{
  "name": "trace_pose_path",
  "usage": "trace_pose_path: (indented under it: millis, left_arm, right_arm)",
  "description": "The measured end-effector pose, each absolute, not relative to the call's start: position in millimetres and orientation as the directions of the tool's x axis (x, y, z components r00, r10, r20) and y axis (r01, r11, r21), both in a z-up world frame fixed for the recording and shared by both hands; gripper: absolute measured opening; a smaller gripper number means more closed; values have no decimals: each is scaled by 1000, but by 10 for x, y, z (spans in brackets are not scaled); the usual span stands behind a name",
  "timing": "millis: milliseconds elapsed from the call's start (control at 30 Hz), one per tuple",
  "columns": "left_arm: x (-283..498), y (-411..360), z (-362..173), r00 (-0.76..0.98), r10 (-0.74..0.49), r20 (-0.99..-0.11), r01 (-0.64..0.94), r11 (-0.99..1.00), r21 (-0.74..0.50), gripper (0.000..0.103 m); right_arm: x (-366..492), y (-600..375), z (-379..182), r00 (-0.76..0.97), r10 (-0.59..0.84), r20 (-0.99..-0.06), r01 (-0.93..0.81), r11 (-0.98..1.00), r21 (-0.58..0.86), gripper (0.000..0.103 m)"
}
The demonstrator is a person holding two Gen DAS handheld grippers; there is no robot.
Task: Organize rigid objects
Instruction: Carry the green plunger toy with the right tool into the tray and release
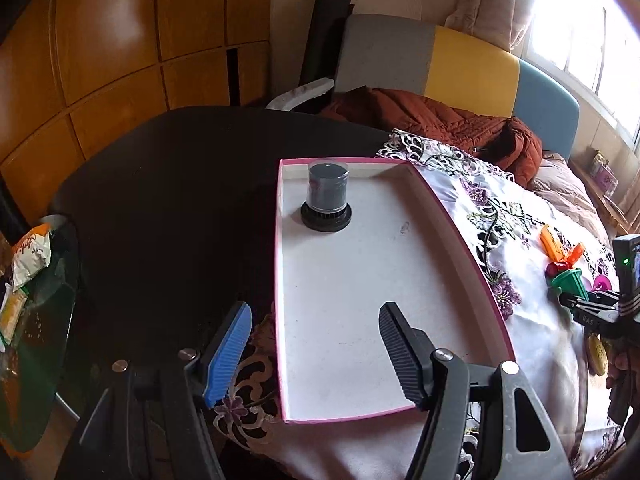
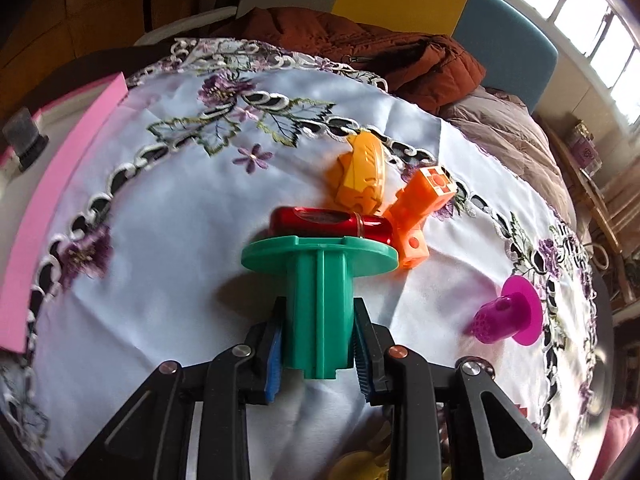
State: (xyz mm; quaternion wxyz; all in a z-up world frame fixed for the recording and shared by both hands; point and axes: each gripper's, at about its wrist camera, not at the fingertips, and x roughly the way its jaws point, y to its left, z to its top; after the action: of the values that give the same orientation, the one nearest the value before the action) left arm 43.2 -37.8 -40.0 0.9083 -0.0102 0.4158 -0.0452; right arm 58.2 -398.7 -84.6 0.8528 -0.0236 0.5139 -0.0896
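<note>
My right gripper [image 2: 318, 344] is shut on a green plastic spool [image 2: 319, 280], its pads pressing the spool's stem, the flange pointing away just above the cloth. Behind the flange lie a red cylinder [image 2: 332, 222], a yellow toy shell [image 2: 362, 174] and an orange block piece [image 2: 420, 212]. A magenta spool [image 2: 508, 312] lies on its side to the right. My left gripper [image 1: 316, 356] stands open and empty over the near end of a white tray with a pink rim [image 1: 460, 240]. A black cylinder in a clear cover [image 1: 327, 202] stands in the tray's far left corner.
An embroidered white cloth [image 2: 160, 240] covers the round dark table [image 1: 160, 200]. A rust-coloured jacket [image 1: 440, 120] lies on a sofa behind. A glass side table with snack packets [image 1: 28, 280] sits at the left. A yellow object [image 1: 597, 354] lies near the right hand.
</note>
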Motion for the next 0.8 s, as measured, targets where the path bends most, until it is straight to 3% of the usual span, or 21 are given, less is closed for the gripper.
trace_pose_path:
  millis: [233,433,600,800]
  left_arm:
    - [465,-137,-485,636,-84,-767,22,996,-91,67]
    - [459,-12,-519,636,-84,-767,7,995,-103,67]
    - [463,56,-529,638,-93,-765,14,994,-110,67]
    - [474,111,-558,631,-92,-771,4,993,-116,67]
  right_arm:
    - [699,-3320,-320,591,-17,-806,23,1000,-5,30]
    - [934,-2538,-228,597,135,-790,-126,989,74,30]
    - [1223,-2013,-323,563,184,-806,-196,977,86,30]
    - [1663,-1712,-514,526,142,-838,-160,985,67,30]
